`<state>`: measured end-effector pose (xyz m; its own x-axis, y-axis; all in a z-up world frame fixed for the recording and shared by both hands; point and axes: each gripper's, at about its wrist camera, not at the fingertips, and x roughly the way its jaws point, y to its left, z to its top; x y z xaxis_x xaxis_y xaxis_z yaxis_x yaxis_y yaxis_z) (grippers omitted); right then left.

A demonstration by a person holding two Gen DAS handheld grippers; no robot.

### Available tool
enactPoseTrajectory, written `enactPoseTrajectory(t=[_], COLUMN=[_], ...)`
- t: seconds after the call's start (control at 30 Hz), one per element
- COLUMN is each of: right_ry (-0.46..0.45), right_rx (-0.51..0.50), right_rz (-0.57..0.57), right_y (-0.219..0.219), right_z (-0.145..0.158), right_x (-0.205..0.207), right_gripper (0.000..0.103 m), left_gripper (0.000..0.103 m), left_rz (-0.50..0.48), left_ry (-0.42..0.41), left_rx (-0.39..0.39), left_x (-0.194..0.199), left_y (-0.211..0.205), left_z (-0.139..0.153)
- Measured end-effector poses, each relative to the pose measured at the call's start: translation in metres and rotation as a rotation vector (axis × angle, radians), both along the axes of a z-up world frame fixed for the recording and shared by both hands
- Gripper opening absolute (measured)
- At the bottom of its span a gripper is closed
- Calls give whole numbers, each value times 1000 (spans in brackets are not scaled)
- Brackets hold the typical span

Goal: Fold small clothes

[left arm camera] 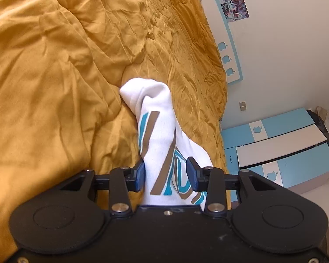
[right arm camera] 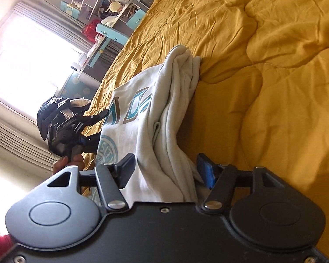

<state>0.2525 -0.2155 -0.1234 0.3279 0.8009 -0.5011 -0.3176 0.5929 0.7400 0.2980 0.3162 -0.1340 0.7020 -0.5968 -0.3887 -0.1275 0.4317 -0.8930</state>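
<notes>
A white printed T-shirt (right arm camera: 140, 118), partly folded, lies on a bed under a rumpled mustard-yellow quilt (left arm camera: 54, 76).

In the left wrist view, the left gripper (left arm camera: 166, 175) points along a narrow folded ridge of the shirt, white with teal and brown lettering. Its jaws stand apart: the left pad (left arm camera: 140, 172) just touches the cloth, the right pad clear of it, so nothing is gripped. Further right are a pale wall and a blue-and-white cabinet (left arm camera: 280, 144).

In the right wrist view, a bright window is at far left, then the left gripper (right arm camera: 98, 127) seen from outside, held by a hand (right arm camera: 69, 161) at the shirt's edge. Next comes the shirt's printed front, then bunched layers of fabric passing between the open jaws of the right gripper (right arm camera: 166, 171), unpinched.

Judgement: a fold has apparently just been laid and released. The next move calls for a fresh grasp on an edge.

Only the right view shows the shirt's breadth; only the left shows the far wall.
</notes>
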Motion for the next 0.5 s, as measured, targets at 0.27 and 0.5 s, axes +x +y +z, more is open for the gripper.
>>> enactPoseTrajectory(t=[0.27,0.5], right_ry=[34,25], right_rx=[-41,-26], right_rz=[36,24], right_y=[11,7], right_z=[-12,6], right_x=[3,-7], right_gripper=[65,25], left_gripper=[43,9], left_rz=[154,165], left_ry=[60,-239], left_rx=[-142,5], left_x=[48,55], left_y=[2,-10], left_z=[-22,18])
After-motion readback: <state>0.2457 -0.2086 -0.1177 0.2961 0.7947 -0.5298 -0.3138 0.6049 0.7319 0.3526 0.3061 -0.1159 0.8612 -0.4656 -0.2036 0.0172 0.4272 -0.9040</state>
